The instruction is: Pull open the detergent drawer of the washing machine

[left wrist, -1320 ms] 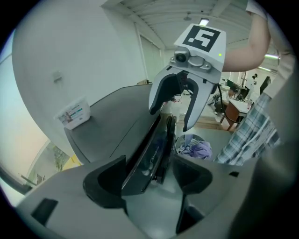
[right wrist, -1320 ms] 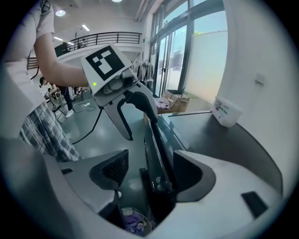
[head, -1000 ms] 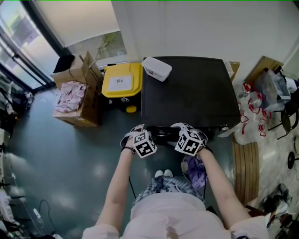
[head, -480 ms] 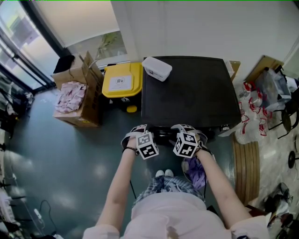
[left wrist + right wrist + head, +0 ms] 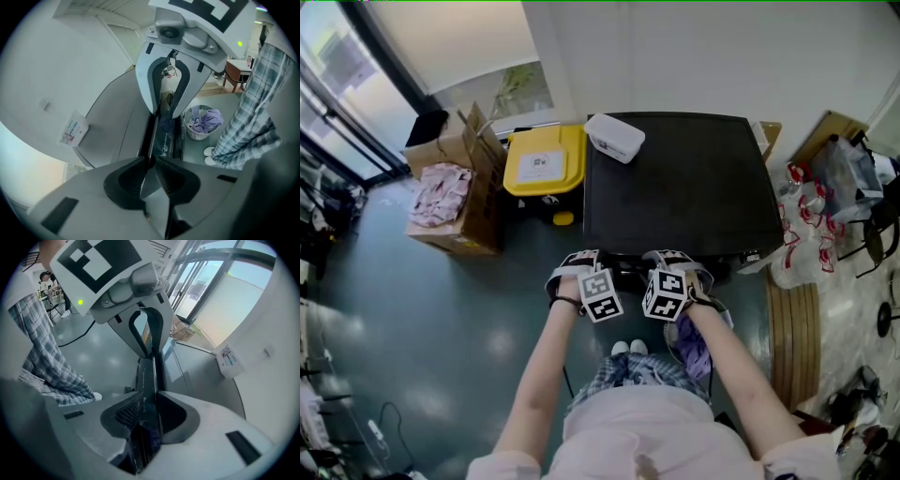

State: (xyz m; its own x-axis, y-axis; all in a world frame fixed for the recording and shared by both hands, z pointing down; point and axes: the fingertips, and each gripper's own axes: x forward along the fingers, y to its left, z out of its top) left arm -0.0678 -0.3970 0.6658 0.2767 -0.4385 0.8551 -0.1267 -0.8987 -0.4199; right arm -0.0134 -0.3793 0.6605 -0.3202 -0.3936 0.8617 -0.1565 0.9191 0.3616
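The washing machine (image 5: 680, 183) has a black top, and I stand at its front. A thin dark strip (image 5: 164, 136) runs along the top of its front; it appears to be the drawer front. My left gripper (image 5: 151, 161) has just been closing, and its pads now pinch that strip's edge. My right gripper (image 5: 151, 404) has also just been closing and grips the same strip (image 5: 146, 376) a little further along. In the head view both grippers' marker cubes (image 5: 600, 295) (image 5: 666, 292) sit side by side at the front edge and hide the jaws.
A white box (image 5: 615, 137) lies on the washer's back left corner. A yellow-lidded bin (image 5: 544, 161) and cardboard boxes (image 5: 455, 192) stand to the left. A basket of purple laundry (image 5: 694, 342) sits by my feet. Bags (image 5: 806, 225) crowd the right side.
Both marker cubes have rolled and drawn closer together at the washer's front edge. The hands have otherwise stayed in place.
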